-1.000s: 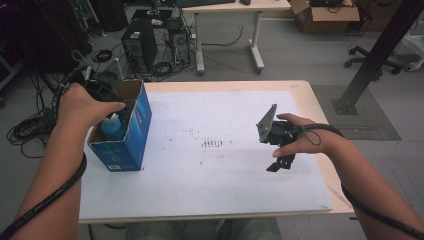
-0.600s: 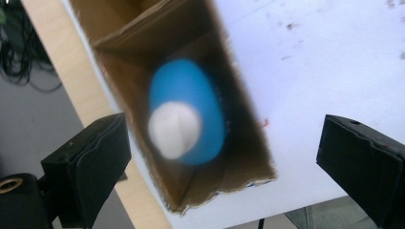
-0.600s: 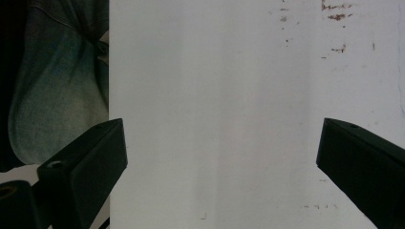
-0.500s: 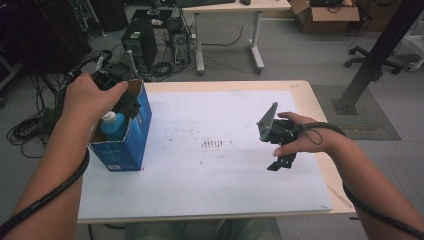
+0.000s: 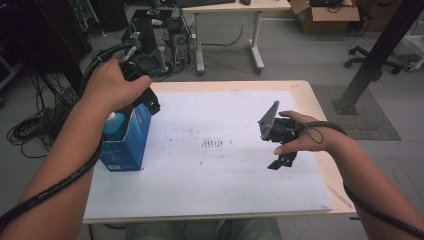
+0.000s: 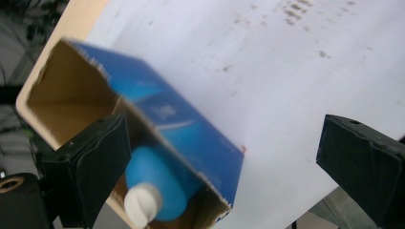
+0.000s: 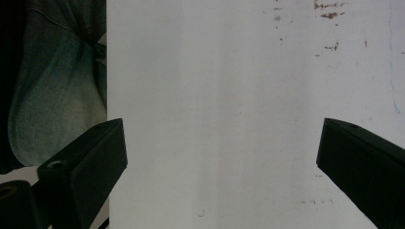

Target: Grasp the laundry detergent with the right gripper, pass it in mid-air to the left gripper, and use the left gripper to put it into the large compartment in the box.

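Left hand-held gripper (image 5: pixel 150 102) gapes above the blue box (image 5: pixel 127 140); right hand-held gripper (image 5: pixel 280 161) hangs released, pointing down

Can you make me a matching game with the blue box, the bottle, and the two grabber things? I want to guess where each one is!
Things:
1. blue box
2. blue bottle
3. left gripper
4. right gripper

Places:
A. over the bare white table top, jaws open
B. inside the box, white cap showing
C. standing at the table's left edge
D. above the box, jaws open

Pairs: 1-C, 2-B, 3-D, 4-A
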`<state>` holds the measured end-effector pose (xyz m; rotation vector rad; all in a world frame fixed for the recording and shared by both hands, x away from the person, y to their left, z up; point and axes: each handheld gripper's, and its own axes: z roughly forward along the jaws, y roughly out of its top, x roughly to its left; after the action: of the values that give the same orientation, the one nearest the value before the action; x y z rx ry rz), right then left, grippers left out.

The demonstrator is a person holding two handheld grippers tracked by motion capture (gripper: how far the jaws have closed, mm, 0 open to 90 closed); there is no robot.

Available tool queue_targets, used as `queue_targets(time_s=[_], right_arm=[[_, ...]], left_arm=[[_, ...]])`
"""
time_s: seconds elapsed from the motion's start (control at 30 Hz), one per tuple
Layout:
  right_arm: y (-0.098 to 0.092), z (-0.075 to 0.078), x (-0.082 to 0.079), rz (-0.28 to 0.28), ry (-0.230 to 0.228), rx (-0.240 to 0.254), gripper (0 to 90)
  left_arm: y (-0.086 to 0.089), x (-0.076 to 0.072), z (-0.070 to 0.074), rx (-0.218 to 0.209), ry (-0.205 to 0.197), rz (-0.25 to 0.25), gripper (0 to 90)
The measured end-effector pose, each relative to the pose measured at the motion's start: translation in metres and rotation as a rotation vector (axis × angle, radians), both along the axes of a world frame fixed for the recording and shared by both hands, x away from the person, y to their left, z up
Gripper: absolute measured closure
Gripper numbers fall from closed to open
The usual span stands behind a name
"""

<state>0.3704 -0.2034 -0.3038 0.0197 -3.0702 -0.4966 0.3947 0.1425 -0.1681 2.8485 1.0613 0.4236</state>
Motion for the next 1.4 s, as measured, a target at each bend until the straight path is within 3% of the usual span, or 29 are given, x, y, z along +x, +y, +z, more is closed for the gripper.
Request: queue_targets(time_s=[0.07,0.2,0.3,0.4,0.53,0.57,0.67,1.07,1.4], right_arm=[[0.0,0.0,0.0,0.0,0.001,0.002,3.3],[-0.001,0.0,0.001,0.002,0.002,0.003,3.4],[0.0,0.0,0.001,0.001,0.002,0.003,3.3],[0.0,0.0,0.001,0.002,0.002,0.004,3.3],[0.0,0.001,0.001,0.003,0.003,0.005,3.3],[0.0,0.001,0.001,0.003,0.003,0.005,3.3],[0.0,0.004,0.001,0.008,-0.001,0.013,3.3],[0.005,0.008,0.001,0.022,-0.009,-0.013,3.3],[0.005,0.003,0.006,0.021,0.003,-0.032,3.3]], left_arm=[[-0.011,-0.001,0.001,0.028,-0.003,-0.077,4.9],[-0.021,-0.004,0.0,0.04,0.015,-0.131,4.9],[-0.033,-0.007,-0.001,0.062,0.015,-0.226,4.9],[-0.038,-0.009,-0.002,0.072,0.028,-0.259,4.9],[-0.048,-0.012,-0.006,0.093,0.044,-0.364,4.8],[-0.048,-0.012,-0.006,0.093,0.044,-0.364,4.8],[-0.054,-0.014,-0.013,0.097,0.06,-0.433,4.8],[-0.064,-0.018,-0.045,0.069,0.137,-0.588,5.3],[-0.066,-0.012,-0.058,0.084,0.166,-0.606,5.3]])
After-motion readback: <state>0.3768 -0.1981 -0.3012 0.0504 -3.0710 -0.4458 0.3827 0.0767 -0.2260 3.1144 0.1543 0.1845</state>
